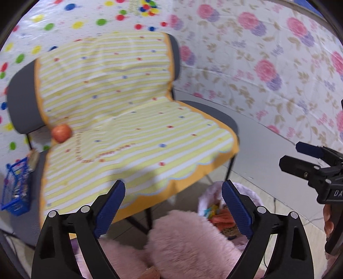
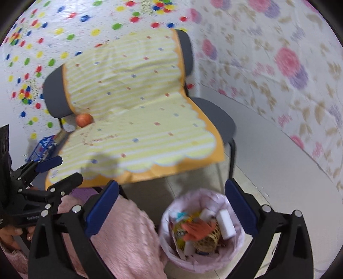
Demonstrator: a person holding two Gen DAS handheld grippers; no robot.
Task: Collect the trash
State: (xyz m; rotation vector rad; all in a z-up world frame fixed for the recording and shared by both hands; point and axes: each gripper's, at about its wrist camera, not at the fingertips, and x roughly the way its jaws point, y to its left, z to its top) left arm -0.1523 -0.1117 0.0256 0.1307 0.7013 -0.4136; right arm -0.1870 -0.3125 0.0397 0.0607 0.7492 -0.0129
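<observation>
Left gripper (image 1: 173, 206): jaws spread wide, nothing between the blue pads, hanging over pink fluffy fabric (image 1: 188, 242) that looks like the person's lap, though I can't be sure. Right gripper (image 2: 171, 206): also spread wide, empty, hanging above the bin. Each gripper shows up in the other's camera: right one at 3 o'clock in the left wrist view, left one at 9 o'clock in the right wrist view, with a hand (image 2: 10, 236) under it, painted nails visible. Trash bin (image 2: 201, 231) sits on the floor at roughly 5 o'clock in the right wrist view, just beside the fluffy fabric, lined with a pale pink bag. Inside it: an orange glove (image 2: 198, 229), a white foam block (image 2: 226, 223), a woven wicker piece (image 2: 209, 240) and some printed wrappers (image 2: 179, 232); the rest is too blurred to sort. Beyond the bin, at 12 o'clock, a grey chair (image 1: 23, 103) draped with a yellow striped cloth (image 1: 128, 120) with an orange scalloped edge. An apple (image 1: 61, 133) lies on the cloth at about 9 o'clock in the left wrist view, in the crease where seat meets back, near the cloth's left edge. A blue basket (image 1: 16, 188) sits at 8 o'clock past the chair, contents unclear. Walls: dotted sheet (image 1: 64, 19) behind the chair, flowered sheet (image 1: 268, 64) at 2 o'clock. Both views are motion-blurred.
</observation>
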